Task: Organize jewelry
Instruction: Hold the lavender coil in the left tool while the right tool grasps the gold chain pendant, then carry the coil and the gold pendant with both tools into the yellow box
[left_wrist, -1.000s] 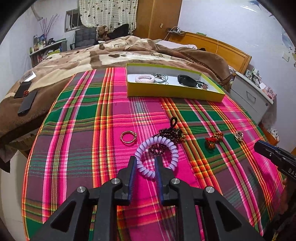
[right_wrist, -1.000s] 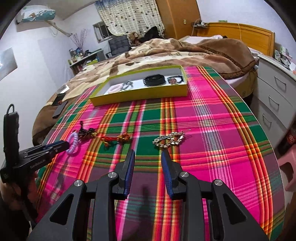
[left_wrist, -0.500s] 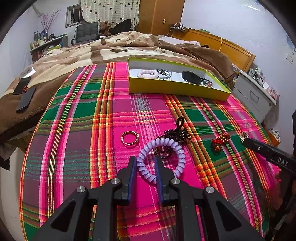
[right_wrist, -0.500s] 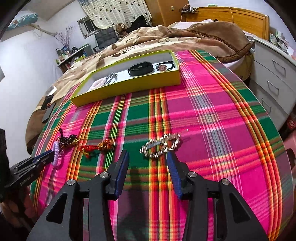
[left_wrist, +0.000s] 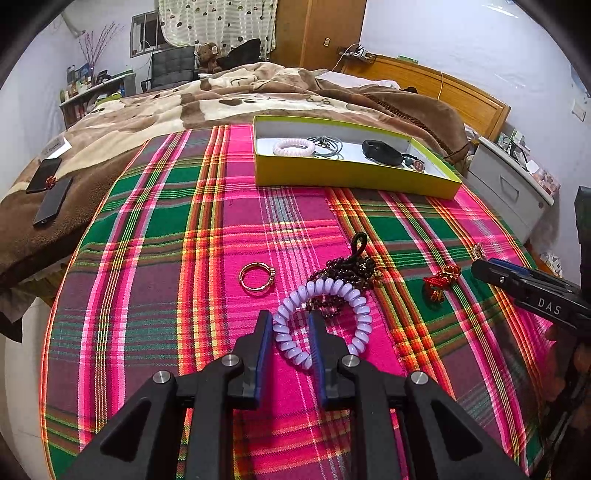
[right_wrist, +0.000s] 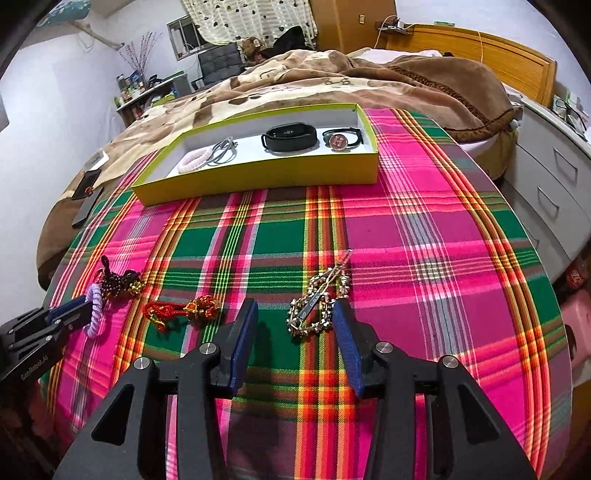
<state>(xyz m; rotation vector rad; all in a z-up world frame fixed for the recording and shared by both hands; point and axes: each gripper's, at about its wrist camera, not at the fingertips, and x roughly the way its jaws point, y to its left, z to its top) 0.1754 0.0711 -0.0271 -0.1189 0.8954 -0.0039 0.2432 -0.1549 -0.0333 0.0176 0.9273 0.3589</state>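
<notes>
My left gripper (left_wrist: 287, 325) is shut on the near side of a lilac spiral bracelet (left_wrist: 334, 291), which lies over a dark bead bracelet (left_wrist: 347, 267). A gold ring (left_wrist: 256, 277) lies to its left, a red-gold knot charm (left_wrist: 441, 280) to its right. My right gripper (right_wrist: 293, 317) is open, its fingers straddling a silver-gold chain bracelet (right_wrist: 321, 301) on the cloth. The yellow box (right_wrist: 258, 181) at the far edge holds a pink spiral tie, grey cord, black band and a button tie.
The plaid cloth (left_wrist: 184, 229) covers a round table that drops off at every side. A bed with a brown blanket (left_wrist: 221, 99) lies behind. Two phones (left_wrist: 51, 195) rest at far left. White drawers (right_wrist: 546, 177) stand at right.
My right gripper has opened wider and moved forward down around the chain bracelet. My left gripper has stayed closed on the lilac bracelet, and has barely moved.
</notes>
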